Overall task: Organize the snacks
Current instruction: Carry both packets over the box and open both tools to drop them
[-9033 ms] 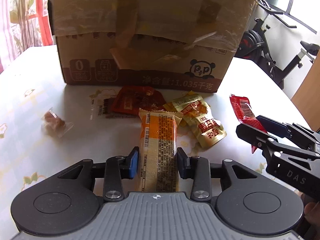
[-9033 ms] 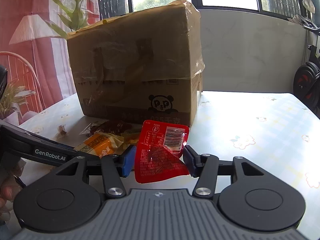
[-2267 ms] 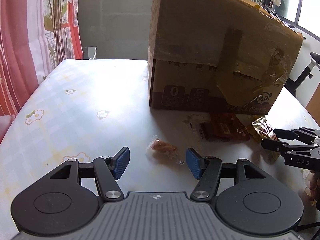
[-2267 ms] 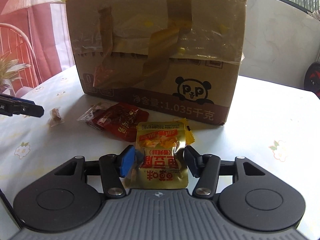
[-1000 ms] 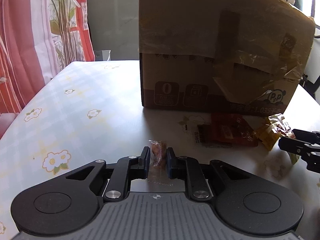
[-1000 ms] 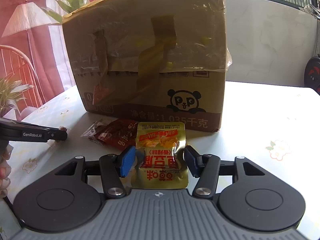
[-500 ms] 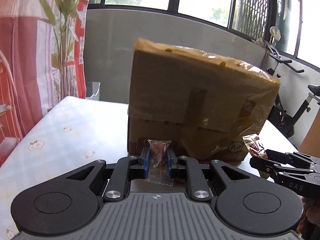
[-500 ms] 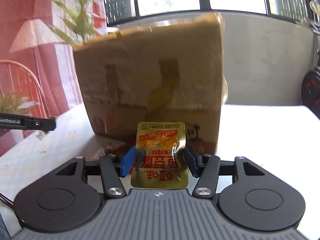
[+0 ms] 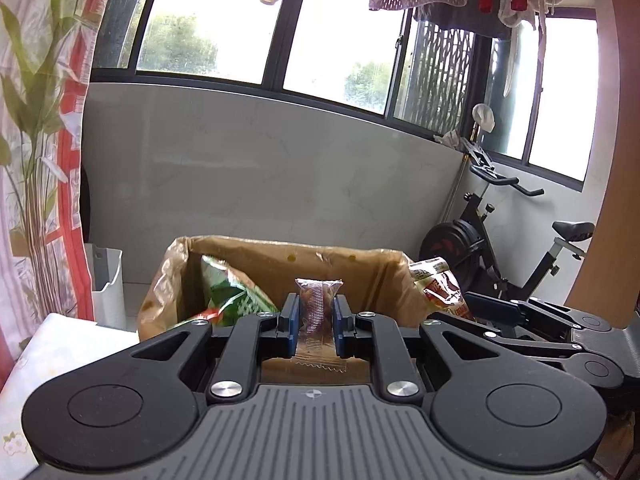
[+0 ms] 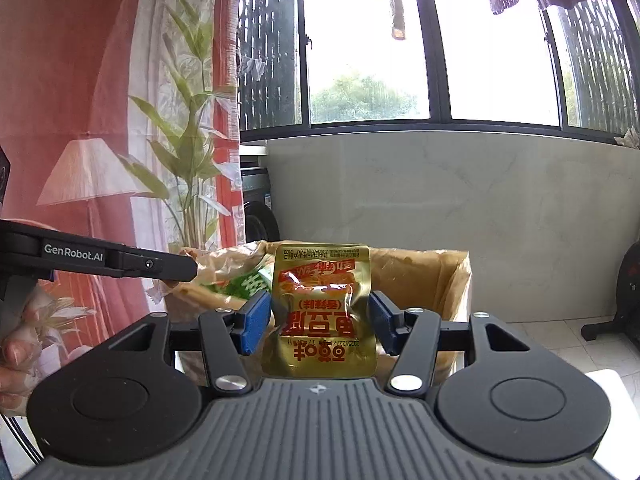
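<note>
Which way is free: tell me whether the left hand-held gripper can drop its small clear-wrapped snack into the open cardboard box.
Probably yes: the left hand-held gripper holds the small clear-wrapped snack above the cardboard box, whose top is open.

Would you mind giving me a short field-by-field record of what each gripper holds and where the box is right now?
left gripper: shut on small clear-wrapped snack
right gripper: shut on gold snack pouch
cardboard box: open at the top, in front of both grippers
box contents: green packet visible inside
gripper height: both held near the box's rim level
</note>
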Available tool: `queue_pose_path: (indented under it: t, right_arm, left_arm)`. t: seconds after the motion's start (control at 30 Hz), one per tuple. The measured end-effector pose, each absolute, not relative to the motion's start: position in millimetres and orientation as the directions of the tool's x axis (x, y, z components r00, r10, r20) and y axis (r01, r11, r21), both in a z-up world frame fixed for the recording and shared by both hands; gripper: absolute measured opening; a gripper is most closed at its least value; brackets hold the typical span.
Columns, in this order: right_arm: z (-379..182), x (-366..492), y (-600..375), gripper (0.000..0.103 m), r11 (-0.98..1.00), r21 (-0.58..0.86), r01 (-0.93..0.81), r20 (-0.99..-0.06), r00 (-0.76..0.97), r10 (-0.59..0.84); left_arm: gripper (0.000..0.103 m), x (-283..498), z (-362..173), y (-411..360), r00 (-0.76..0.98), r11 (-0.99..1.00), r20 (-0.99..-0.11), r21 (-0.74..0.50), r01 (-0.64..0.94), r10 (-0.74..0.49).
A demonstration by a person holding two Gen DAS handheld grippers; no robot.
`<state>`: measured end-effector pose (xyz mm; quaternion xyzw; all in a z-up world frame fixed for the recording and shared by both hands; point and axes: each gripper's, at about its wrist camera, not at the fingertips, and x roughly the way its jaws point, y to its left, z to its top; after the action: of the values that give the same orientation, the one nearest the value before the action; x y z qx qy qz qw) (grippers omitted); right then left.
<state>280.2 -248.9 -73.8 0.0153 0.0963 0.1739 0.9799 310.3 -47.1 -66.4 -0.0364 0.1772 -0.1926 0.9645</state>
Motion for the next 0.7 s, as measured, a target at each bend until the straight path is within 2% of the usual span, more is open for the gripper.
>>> queue_pose_path:
  t: [0.23,0.4,0.57,0.63,0.67,0.7]
  right_arm:
    - [-67.2,351.8,-248.3,0.057,0.965,0.006,-0.263,-0.295,0.921,0.253]
    - [-75.1,367.5,-241.3,0.057,0.968,-0.018,-0.251,-0.373,0.900,0.226]
    - [-79.3,370.2,-236.7,0.057,0.965,-0.021,-0.260,-0.403,0.886,0.230]
    - [-79.8,370.0,-236.9,0.057,0.966,-0.020,-0.259,-0.411,0.883,0.228]
    - [-80.3,369.8,-237.0,0.057,0.966,-0.020,-0.257,-0.412,0.883,0.227]
    - [-80.7,369.7,-236.9,0.058,0.967,-0.021,-0.255,-0.413,0.883,0.224]
  left_arm:
    - [0.018,371.3,-72.0,-72.4,0.852,0.937,-0.390,-0.142,0.319,-0.349]
    - [0.018,390.6,-85.5,-77.9,0.840,0.947,-0.442,-0.096,0.306,-0.316]
    - [0.020,398.5,-94.3,-77.3,0.831,0.952,-0.474,-0.065,0.299,-0.293]
    - [0.035,397.3,-95.2,-75.8,0.828,0.952,-0.482,-0.045,0.303,-0.286]
    - [0.054,395.3,-94.7,-72.9,0.831,0.951,-0.476,-0.044,0.305,-0.288]
    - [0.064,393.3,-93.8,-69.7,0.837,0.951,-0.464,-0.047,0.305,-0.291]
